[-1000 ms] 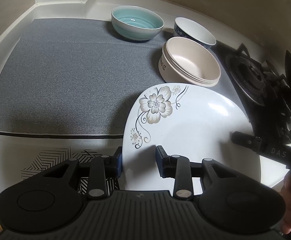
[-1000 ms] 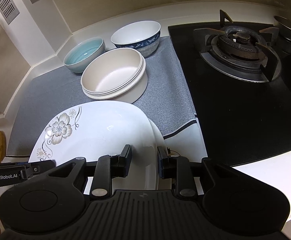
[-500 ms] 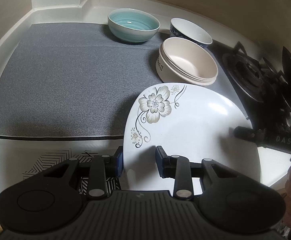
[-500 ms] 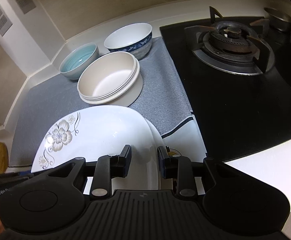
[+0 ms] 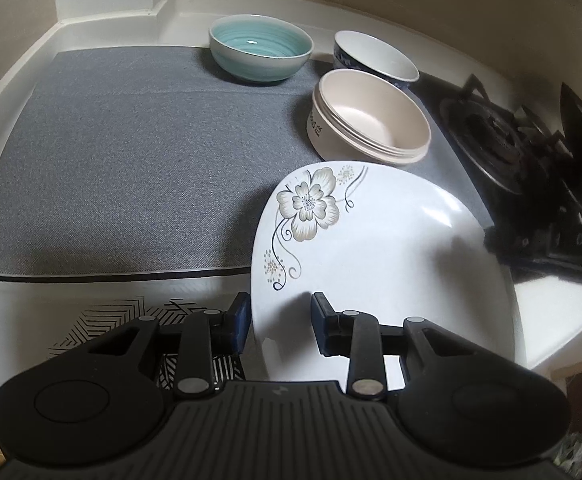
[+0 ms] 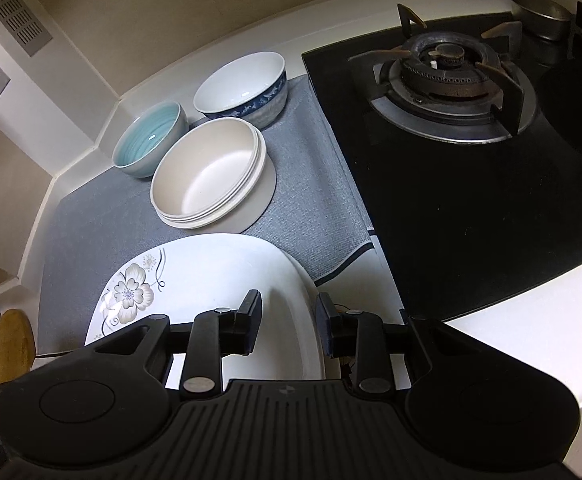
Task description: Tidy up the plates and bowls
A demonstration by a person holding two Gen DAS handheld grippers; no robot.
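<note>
plate: I've got the white flower plate (image 5: 391, 264) straddled at two edges, sitting at the near edge of the grey mat (image 5: 131, 168), partly hanging off it onto the white counter. A second rim shows under it in the right wrist view, so I read it as a stack of two.
left gripper: left gripper (image 5: 279, 322) has the plate's left rim between its jaws. Outer pad sits right at the rim, inner pad stands clear above the plate face. I can't tell if it is actually pinching.
right gripper: right gripper (image 6: 289, 324) has the right rim between its jaws with visible gaps on both sides. Not clamped, as I read it.
bowls: stacked cream bowls (image 5: 371, 128) just beyond the plate's far rim; teal bowl (image 5: 261, 52) and blue-patterned bowl (image 5: 375, 64) further back on the mat.
risk 1: if I lift now, the loose right side drops and the plate pivots out of the left jaws.
risk 2: pushing forward knocks the far rim into the cream bowls.
risk 3: glazed rim is slick, and a shallow bite slips.
risk 4: gas stove (image 6: 451, 76) right of the mat; a swing that way clips the pan supports.
risk 5: grabbing only the top plate leaves the lower one skidding.
</note>
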